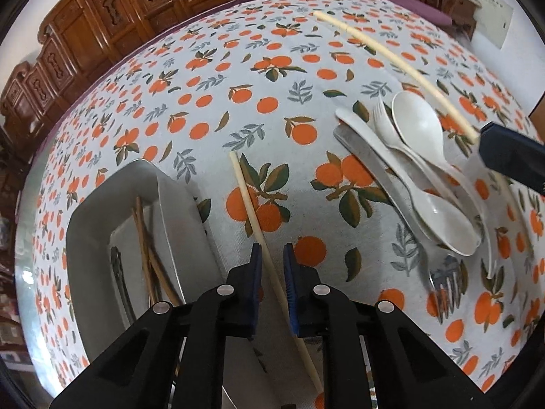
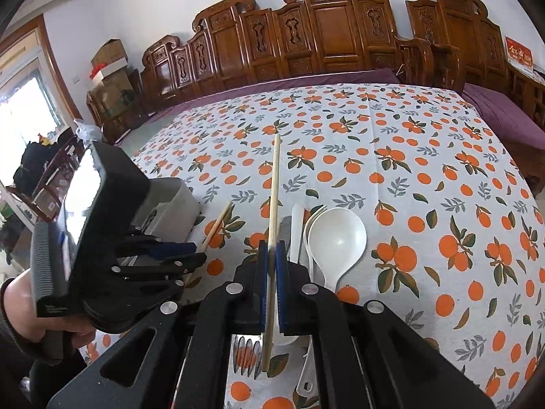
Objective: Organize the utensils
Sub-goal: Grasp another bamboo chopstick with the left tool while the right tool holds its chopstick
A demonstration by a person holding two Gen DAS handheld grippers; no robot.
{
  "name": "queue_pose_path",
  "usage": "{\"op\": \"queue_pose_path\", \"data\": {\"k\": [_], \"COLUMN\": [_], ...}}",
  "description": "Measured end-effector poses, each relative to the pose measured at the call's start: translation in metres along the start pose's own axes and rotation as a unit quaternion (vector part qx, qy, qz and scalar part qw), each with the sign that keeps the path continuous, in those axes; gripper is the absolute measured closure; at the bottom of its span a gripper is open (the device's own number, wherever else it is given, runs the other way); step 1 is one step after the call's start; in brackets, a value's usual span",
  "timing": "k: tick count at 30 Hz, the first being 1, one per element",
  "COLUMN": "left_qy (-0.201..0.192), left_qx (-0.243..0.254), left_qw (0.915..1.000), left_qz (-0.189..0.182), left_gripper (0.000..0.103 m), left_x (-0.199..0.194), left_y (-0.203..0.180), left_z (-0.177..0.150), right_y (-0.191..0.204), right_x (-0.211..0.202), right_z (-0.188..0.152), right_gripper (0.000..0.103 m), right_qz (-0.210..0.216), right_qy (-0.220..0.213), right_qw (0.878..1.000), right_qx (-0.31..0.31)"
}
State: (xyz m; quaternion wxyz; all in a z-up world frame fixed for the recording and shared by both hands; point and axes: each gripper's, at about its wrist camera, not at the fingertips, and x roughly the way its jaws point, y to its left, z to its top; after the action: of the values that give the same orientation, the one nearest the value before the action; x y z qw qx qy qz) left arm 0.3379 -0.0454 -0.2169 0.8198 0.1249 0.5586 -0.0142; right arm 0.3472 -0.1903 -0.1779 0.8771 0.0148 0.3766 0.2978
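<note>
My left gripper (image 1: 271,255) is open, its fingers on either side of a pale chopstick (image 1: 253,218) that lies on the orange-print tablecloth. A metal tray (image 1: 177,204) to its left holds brown chopsticks (image 1: 143,245) and a dark utensil (image 1: 119,272). My right gripper (image 2: 271,252) is shut on a second pale chopstick (image 2: 274,184), lifted above the cloth; it also shows in the left wrist view (image 1: 395,58). A pile of white spoons (image 1: 422,126), a white fork (image 1: 385,122), a white knife (image 1: 361,129), a steel knife (image 1: 371,163) and a steel fork (image 1: 446,286) lies on the right.
Carved wooden chairs (image 2: 327,34) line the table's far edge. The tablecloth (image 2: 425,170) spreads wide behind the utensil pile. The left gripper's body and the hand that holds it (image 2: 95,248) fill the left of the right wrist view, next to the tray (image 2: 177,204).
</note>
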Motion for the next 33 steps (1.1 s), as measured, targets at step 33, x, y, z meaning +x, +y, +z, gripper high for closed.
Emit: {"op": "queue_pose_path", "data": {"k": [33], "left_qy": [0.007], "left_qx": [0.024], "left_qw": [0.9995], "left_qz": [0.017], "left_gripper": [0.100], "left_x": [0.002], "left_y": [-0.010], "left_z": [0.002], "right_y": [-0.002], "right_x": [-0.008], "right_z": [0.002], "right_gripper": [0.097], "right_qz": [0.005], "right_qy": [-0.010], "right_qw": [1.000], "right_qx": [0.006]}}
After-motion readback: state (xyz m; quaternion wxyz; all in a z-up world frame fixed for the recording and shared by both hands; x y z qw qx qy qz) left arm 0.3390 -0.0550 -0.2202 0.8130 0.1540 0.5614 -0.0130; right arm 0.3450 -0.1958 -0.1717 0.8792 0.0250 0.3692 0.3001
